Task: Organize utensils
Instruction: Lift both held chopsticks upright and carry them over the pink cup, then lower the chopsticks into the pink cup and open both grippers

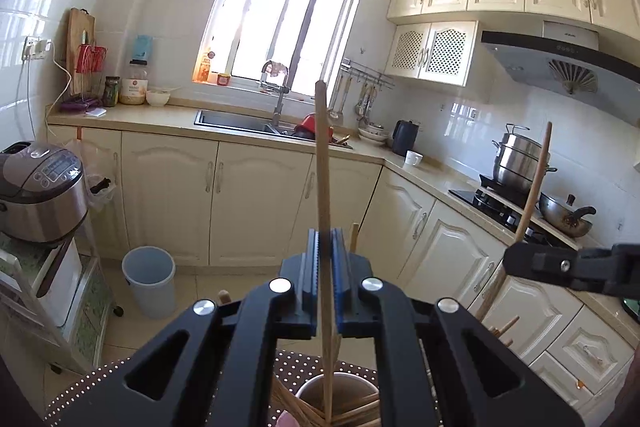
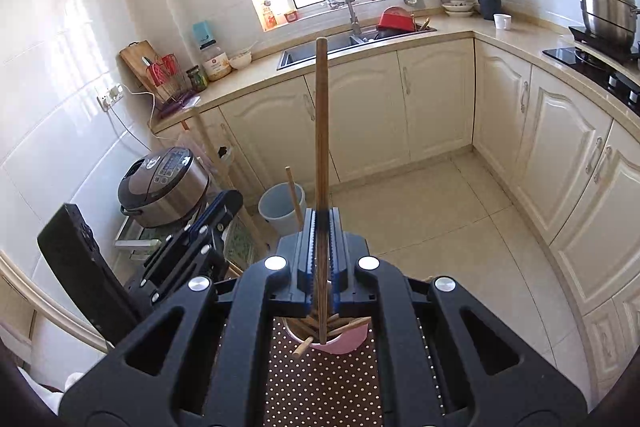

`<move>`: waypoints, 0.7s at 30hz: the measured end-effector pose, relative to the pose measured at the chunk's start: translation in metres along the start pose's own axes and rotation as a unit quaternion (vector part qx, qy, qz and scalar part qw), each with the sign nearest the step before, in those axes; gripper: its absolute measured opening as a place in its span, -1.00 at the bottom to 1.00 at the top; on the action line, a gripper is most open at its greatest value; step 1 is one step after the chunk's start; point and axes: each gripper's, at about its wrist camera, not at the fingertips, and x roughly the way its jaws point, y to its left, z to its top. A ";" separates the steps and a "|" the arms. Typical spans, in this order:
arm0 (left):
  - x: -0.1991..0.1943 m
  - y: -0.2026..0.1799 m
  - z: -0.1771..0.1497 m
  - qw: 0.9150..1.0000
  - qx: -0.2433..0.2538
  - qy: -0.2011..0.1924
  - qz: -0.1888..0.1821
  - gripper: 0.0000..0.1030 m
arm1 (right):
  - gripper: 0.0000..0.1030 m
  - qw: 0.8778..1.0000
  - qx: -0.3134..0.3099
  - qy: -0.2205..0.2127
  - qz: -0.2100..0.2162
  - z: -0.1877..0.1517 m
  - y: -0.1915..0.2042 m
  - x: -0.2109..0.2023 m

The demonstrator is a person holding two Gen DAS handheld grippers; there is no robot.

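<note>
Left tool clamps a pale chopstick upright, centre frame. Right tool clamps a darker chopstick above the pink cup.

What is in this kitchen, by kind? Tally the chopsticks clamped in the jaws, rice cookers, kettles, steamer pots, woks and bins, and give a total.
Chopsticks clamped in jaws: 2, the pale chopstick and the dark chopstick
Rice cooker: 1
Kettle: 1
Steamer pot: 1
Wok: 1
Bin: 1
Total: 7
</note>
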 end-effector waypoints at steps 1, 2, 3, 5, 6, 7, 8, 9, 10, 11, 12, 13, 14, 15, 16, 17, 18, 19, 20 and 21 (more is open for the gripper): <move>0.001 0.000 0.000 1.000 -0.001 0.001 -0.001 -0.88 | -0.87 1.000 0.000 0.001 0.002 -0.001 -0.001 0.000; 0.002 0.000 -0.002 1.000 0.001 0.004 -0.002 -0.88 | -0.87 1.000 -0.001 0.003 0.002 -0.001 0.000 0.001; 0.003 -0.001 -0.004 1.000 0.006 0.010 -0.002 -0.88 | -0.87 1.000 -0.002 0.002 0.001 -0.001 0.000 0.001; 0.001 -0.002 -0.008 1.000 0.012 0.014 -0.002 -0.88 | -0.87 1.000 -0.002 0.003 0.004 -0.002 0.001 0.000; 0.001 -0.003 -0.010 1.000 0.014 0.020 -0.002 -0.88 | -0.87 1.000 -0.003 0.003 0.002 -0.002 0.000 -0.001; 0.000 -0.003 -0.011 1.000 0.014 0.024 -0.003 -0.88 | -0.87 1.000 -0.002 0.002 0.002 -0.002 -0.001 0.000; -0.001 -0.002 -0.012 1.000 0.013 0.027 -0.004 -0.88 | -0.87 1.000 -0.001 0.003 0.003 -0.001 -0.001 0.000; -0.002 -0.002 -0.013 0.999 0.014 0.030 -0.004 -0.88 | -0.87 1.000 0.000 0.002 0.003 -0.001 -0.002 0.000; -0.003 -0.003 -0.014 0.999 0.017 0.032 -0.005 -0.88 | -0.87 1.000 0.000 0.001 0.003 -0.001 -0.001 0.000; -0.003 -0.003 -0.015 0.999 0.021 0.035 -0.005 -0.88 | -0.87 1.000 0.000 0.001 0.004 -0.001 -0.002 -0.001; -0.004 -0.002 -0.016 0.999 0.023 0.039 -0.003 -0.88 | -0.87 1.000 0.000 0.000 0.005 -0.001 -0.001 -0.002; -0.004 -0.002 -0.017 0.999 0.023 0.040 -0.003 -0.88 | -0.87 1.000 -0.001 -0.001 0.004 -0.001 -0.001 -0.002; -0.004 -0.001 -0.017 0.999 0.022 0.044 -0.002 -0.88 | -0.87 1.000 -0.002 -0.001 0.005 -0.001 -0.001 -0.002; -0.005 0.000 -0.017 0.999 0.019 0.047 -0.001 -0.88 | -0.87 1.000 -0.002 -0.001 0.006 -0.001 0.000 -0.002; -0.005 0.001 -0.017 0.999 0.017 0.048 -0.001 -0.87 | -0.87 1.000 -0.002 -0.003 0.007 -0.002 0.000 -0.002; -0.005 0.002 -0.016 0.999 0.015 0.051 -0.001 -0.87 | -0.87 1.000 -0.004 -0.004 0.007 -0.002 0.001 -0.002; -0.005 0.003 -0.016 0.998 0.013 0.055 -0.002 -0.87 | -0.87 1.000 -0.005 -0.005 0.007 -0.002 0.000 -0.002; -0.005 0.004 -0.015 0.998 0.012 0.060 -0.001 -0.87 | -0.87 1.000 -0.006 -0.008 0.007 -0.002 0.001 -0.002; -0.006 0.005 -0.015 0.998 0.010 0.063 -0.002 -0.87 | -0.87 1.000 -0.008 -0.009 0.008 -0.002 0.001 -0.002; -0.007 0.006 -0.014 0.998 0.007 0.065 -0.003 -0.87 | -0.87 1.000 -0.009 -0.009 0.008 -0.002 0.001 -0.002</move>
